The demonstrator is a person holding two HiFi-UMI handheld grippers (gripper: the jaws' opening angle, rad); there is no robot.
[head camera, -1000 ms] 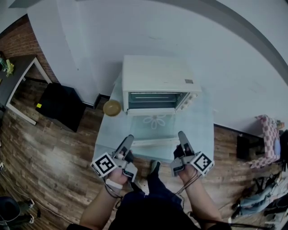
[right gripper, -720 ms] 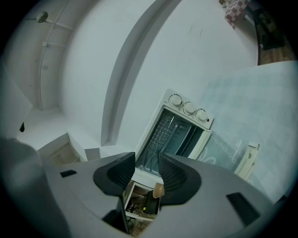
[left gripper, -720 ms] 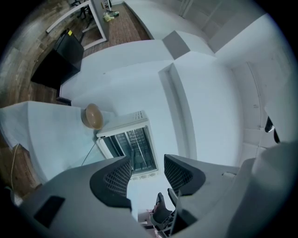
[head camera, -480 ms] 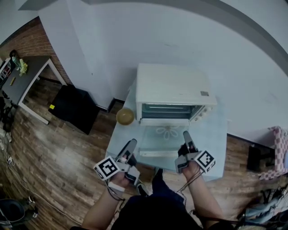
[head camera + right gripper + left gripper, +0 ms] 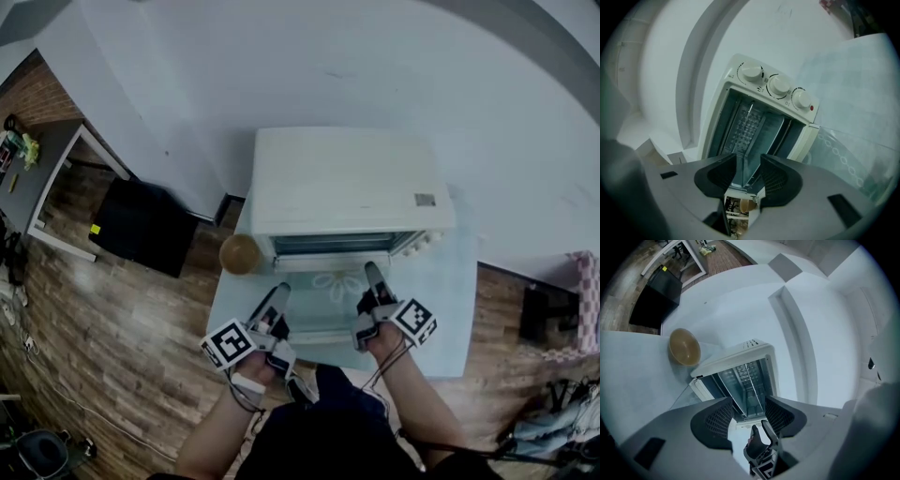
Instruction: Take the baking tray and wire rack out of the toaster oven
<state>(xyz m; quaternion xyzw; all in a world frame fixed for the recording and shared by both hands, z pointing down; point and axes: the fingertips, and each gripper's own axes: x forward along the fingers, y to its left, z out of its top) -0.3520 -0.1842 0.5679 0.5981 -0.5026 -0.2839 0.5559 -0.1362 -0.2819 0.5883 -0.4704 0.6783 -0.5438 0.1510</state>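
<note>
left gripper (image 5: 280, 292) (image 5: 747, 402): jaws partly open, a moderate gap, pads touching nothing; through the gap the oven cavity shows beyond. right gripper (image 5: 372, 273) (image 5: 748, 160): jaws likewise partly open and empty, aimed at the cavity. each gripper is held in one of the person's hands, with the marker cubes towards the body. change against one second ago: both grippers were then at the near edge of the table; they now sit further forward and lower, over the lowered glass door (image 5: 330, 302), with the right one's tips close to the mouth of the oven and the left one's a little further back. the jaw gaps look unchanged. toaster oven (image 5: 347, 187) (image 5: 740, 363) (image 5: 740, 84): white, door open and lying flat towards the person, three knobs (image 5: 778, 86) on its right side. wire rack (image 5: 746, 123): a grid inside the cavity, not yet touched. baking tray (image 5: 774, 125): seemingly the smooth pale sheet beside the grid, also inside; its edges cannot be told exactly. table (image 5: 441, 309): pale blue, bears the oven. bowl (image 5: 240, 253) (image 5: 685, 347): tan, on the table just left of the oven, in the same place as before. black box (image 5: 141, 225): on the wooden floor (image 5: 112, 328), well to the left.
</note>
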